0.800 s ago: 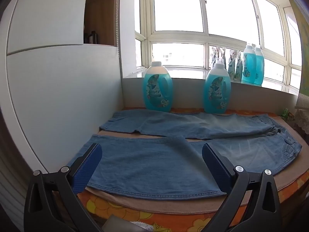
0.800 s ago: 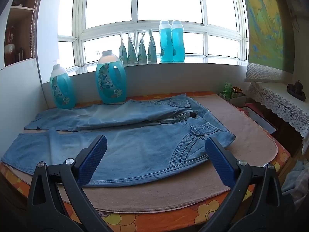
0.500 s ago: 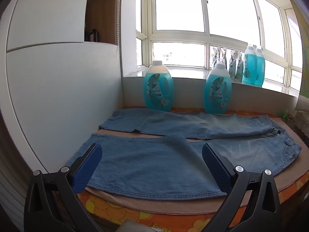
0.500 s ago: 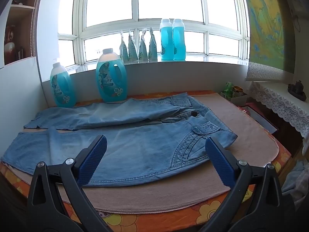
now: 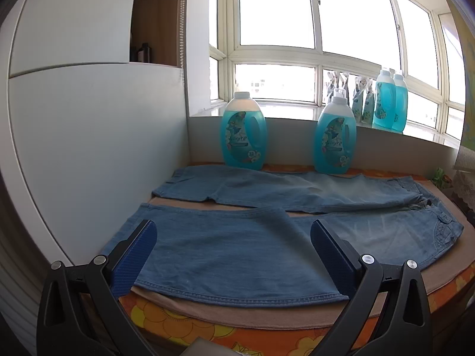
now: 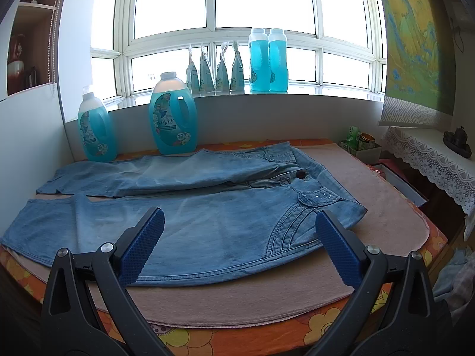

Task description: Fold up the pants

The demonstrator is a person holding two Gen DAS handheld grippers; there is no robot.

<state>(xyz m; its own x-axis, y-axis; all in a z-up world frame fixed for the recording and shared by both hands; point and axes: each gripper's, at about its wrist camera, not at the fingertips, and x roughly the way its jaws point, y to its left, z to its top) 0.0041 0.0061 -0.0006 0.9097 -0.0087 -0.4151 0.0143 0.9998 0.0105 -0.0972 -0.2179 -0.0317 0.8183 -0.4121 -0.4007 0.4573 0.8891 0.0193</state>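
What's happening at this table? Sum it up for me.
A person holds two black grippers with blue pads over a pair of light blue denim jeans spread flat on a beige mat. The left gripper faces the leg end, the right gripper the waist end. Both are open and hold nothing. The jeans are not yet folded. Two blue detergent bottles stand behind them.

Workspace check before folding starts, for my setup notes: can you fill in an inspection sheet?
Surface: tan mat over an orange flowered cloth.
Job's things: jeans spread flat, legs apart, waist to the right.
Clutter: two blue bottles standing behind the jeans.
Grippers: left gripper and right gripper open, holding nothing.
Cables: nothing seen.
Surroundings: window, more bottles on the sill, white cabinet at left.
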